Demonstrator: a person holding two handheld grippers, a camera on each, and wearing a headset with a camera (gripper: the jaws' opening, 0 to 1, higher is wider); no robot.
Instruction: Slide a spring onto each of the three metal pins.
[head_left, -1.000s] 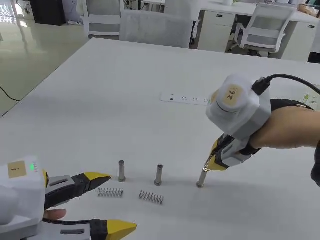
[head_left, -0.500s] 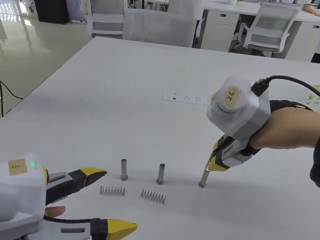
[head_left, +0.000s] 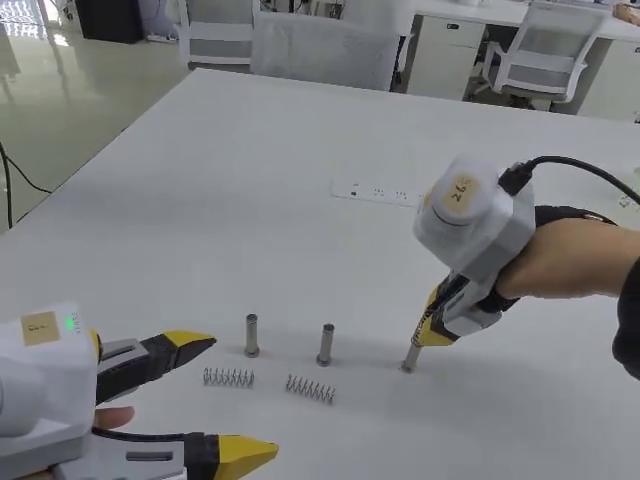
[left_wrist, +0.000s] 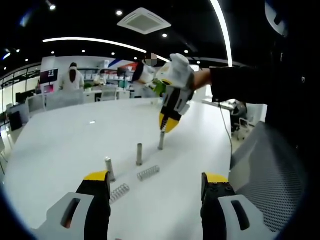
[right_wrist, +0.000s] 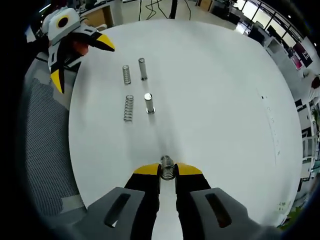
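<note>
So on our left, the left gripper (head_left: 242, 398) with black-and-yellow jaws hovers low over the white table (head_left: 300, 180), jaws spread wide and gripping nothing. Just past its tips we see the first short grey metal pin (head_left: 251, 335) standing upright, with a small steel coil spring (head_left: 228, 377) lying flat right in front of it. Next over, the middle metal pin (head_left: 326, 344) stands bare too, and a second loose spring (head_left: 310, 389) lies near its base. Then comes the rightmost metal pin (head_left: 411, 357), its top meeting the right gripper (head_left: 435, 330), whose jaws are pinched on a third spring (right_wrist: 167, 167) right at the pin's top. How far down it sits, we can't tell.
</note>
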